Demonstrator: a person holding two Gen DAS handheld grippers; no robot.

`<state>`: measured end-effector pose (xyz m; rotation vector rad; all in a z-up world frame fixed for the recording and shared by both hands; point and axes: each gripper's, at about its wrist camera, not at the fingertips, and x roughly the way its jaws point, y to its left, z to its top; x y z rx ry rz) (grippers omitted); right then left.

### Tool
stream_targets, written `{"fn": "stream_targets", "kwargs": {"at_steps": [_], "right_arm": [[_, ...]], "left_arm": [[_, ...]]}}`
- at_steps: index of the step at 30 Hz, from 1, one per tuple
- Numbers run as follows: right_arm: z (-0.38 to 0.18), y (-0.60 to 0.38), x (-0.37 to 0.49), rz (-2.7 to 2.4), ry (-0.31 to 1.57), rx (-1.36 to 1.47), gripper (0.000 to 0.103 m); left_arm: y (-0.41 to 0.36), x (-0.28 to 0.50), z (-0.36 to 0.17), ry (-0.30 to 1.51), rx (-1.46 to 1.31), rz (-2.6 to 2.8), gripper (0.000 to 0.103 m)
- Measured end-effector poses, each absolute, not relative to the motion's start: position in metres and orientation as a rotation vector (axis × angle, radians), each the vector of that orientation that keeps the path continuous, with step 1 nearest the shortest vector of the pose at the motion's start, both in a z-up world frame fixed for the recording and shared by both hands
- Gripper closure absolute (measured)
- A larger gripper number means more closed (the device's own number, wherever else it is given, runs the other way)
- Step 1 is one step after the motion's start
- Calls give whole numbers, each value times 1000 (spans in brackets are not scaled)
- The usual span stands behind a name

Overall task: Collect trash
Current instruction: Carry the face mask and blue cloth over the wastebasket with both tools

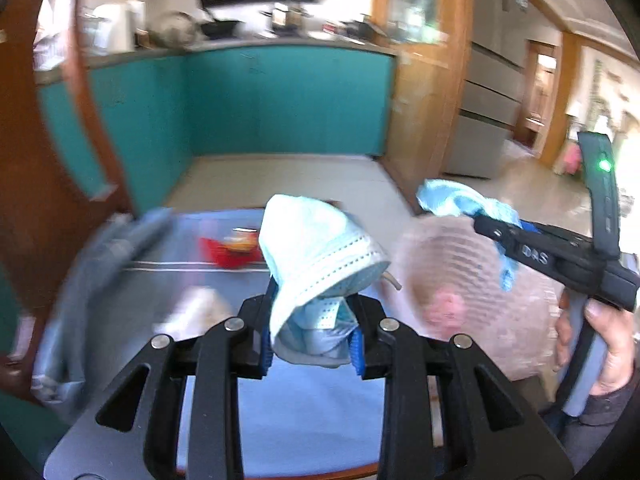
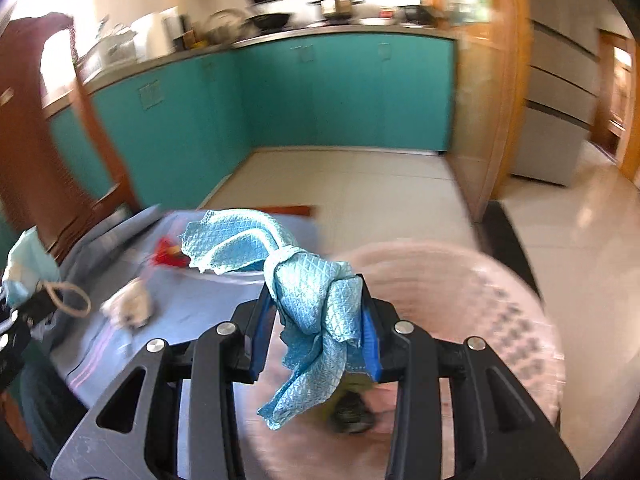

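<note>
Carrying trash in both hands: the left gripper (image 1: 314, 344) is clamped on a pale blue face mask (image 1: 320, 248), the right gripper (image 2: 316, 332) is clamped on a knotted blue cloth (image 2: 316, 300). Both pieces hang clear of the table (image 1: 304, 408), which has a blue-grey cover. A pink mesh basket (image 2: 480, 300) sits at the table's right edge, partly under the right gripper; the cloth dangles over its near rim. It looks like the drop spot.

Both items are light, soft and floppy, nothing fragile. The mask is pinched at its folded lower part, one ear loop (image 1: 392, 280) sticking out loose, could snag. The cloth is held just under its knot, a good bulky spot that shouldn't slip.

Still on the table: a red wrapper (image 1: 228, 250) toward the far edge and a crumpled white tissue (image 2: 130, 306) near the left side. Both are thin and light; pinch them at a raised crease. Frames are blurry, detail is limited.
</note>
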<state>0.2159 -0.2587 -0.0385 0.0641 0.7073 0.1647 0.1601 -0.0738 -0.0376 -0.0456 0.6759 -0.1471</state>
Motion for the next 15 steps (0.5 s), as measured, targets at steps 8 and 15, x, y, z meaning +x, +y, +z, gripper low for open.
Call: {"fn": "stream_targets", "kwargs": {"at_steps": [8,15], "right_arm": [[-49,-349,210,23,748,253,65],[-59,-357,212,6,785,252,65]], "left_arm": [[-171,202,-66,797,-7,-416,73],[-208,220,-99,851,60,-428,72]]}}
